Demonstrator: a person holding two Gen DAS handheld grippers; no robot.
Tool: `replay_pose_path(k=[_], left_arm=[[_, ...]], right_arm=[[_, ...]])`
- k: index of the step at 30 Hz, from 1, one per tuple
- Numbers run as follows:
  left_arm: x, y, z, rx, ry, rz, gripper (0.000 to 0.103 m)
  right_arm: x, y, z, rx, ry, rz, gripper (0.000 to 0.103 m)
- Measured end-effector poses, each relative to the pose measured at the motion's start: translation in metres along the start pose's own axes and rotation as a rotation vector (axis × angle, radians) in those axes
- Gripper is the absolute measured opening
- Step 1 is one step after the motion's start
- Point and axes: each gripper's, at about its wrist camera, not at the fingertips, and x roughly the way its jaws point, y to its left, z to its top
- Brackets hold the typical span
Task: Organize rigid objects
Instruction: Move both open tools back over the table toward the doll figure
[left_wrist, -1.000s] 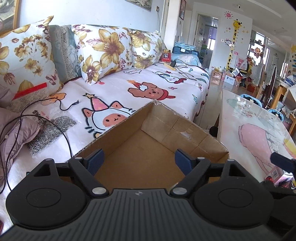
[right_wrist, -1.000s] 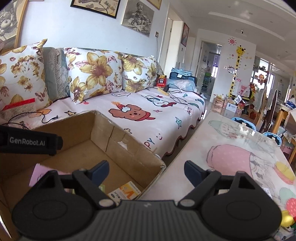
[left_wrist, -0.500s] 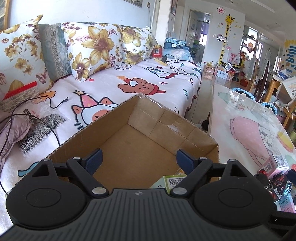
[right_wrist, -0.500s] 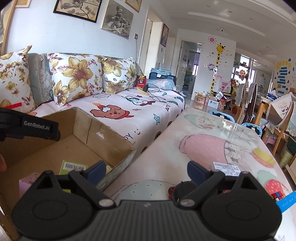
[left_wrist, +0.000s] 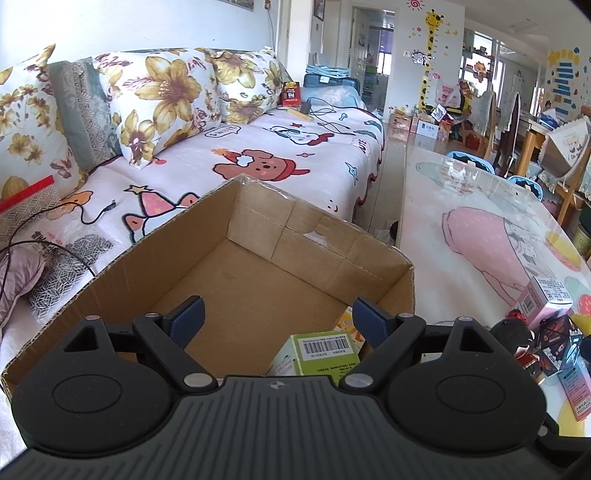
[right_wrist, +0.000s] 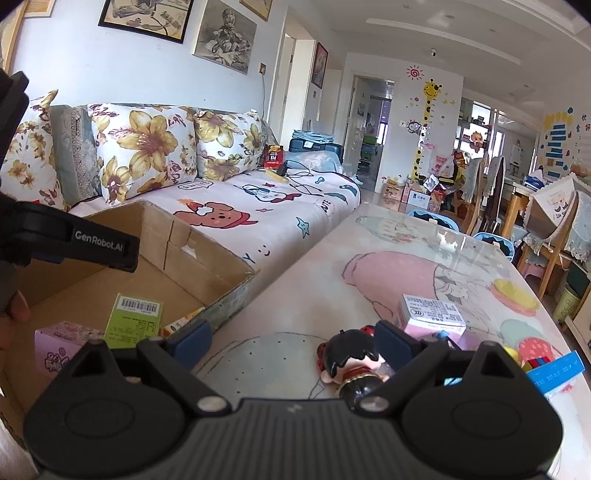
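An open cardboard box (left_wrist: 258, 254) stands between the sofa and the table. A green box with a barcode (left_wrist: 321, 354) lies in it, beside an orange-and-white pack (left_wrist: 345, 323). My left gripper (left_wrist: 277, 315) is open and empty above the box. In the right wrist view the cardboard box (right_wrist: 207, 258) holds the green box (right_wrist: 135, 319) and a pink box (right_wrist: 61, 349). My right gripper (right_wrist: 291, 341) is open over the table edge. A black-haired doll figure (right_wrist: 354, 363) lies just ahead of its right finger. A pink carton (right_wrist: 430, 319) stands behind the doll.
The glass-topped table (right_wrist: 369, 273) carries a blue card (right_wrist: 557, 371) and small colourful items at the right. The sofa (left_wrist: 277, 155) with flowered cushions and cables is behind the box. Chairs (right_wrist: 491, 199) stand at the table's far end. The left gripper's arm (right_wrist: 70, 243) crosses the right wrist view.
Both grippers pulled back and turned right. The green box, the doll and the pink carton came into view. Both stayed open.
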Motion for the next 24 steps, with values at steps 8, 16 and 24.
replay_pose_path(k=[8,16,24], left_arm=[[0.004,-0.005,-0.002,0.067,0.007,-0.010,0.103],[0.006,-0.011,-0.006,0.132,0.008,-0.015,0.103],[0.008,-0.022,-0.011,0.204,0.004,-0.028,0.103]], right_arm=[[-0.010,-0.007,-0.012,-0.006,-0.005,-0.015,0.095],[-0.020,-0.024,-0.026,0.020,0.001,-0.044,0.095],[-0.028,-0.046,-0.035,0.038,-0.002,-0.088,0.096]])
